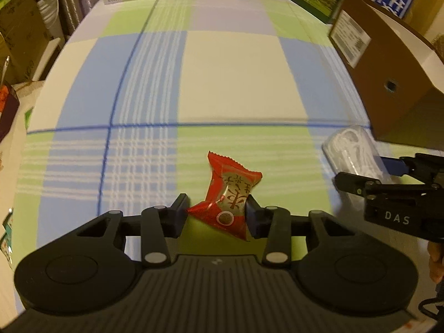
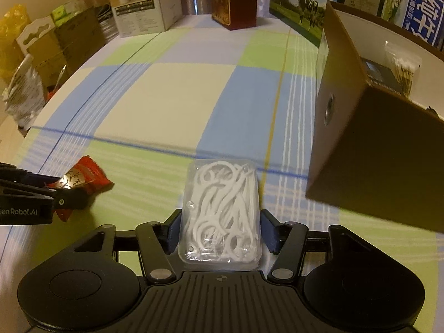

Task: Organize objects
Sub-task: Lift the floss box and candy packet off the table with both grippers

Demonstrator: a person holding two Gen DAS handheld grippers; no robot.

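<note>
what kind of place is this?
Likely a home room, maybe used for storage: a checked tablecloth covers the table, retail boxes line the far edge, and stacked cartons sit beside it.

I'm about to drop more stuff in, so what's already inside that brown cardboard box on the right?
Inside the brown box, the right wrist view shows a clear bag of cotton swabs and a dark flat item beside it. The box's near wall hides the bottom, so anything lower down cannot be seen.

The checked cloth [image 2: 172, 102] lies open ahead, while the brown box [image 2: 374, 144] blocks the right side.
</note>
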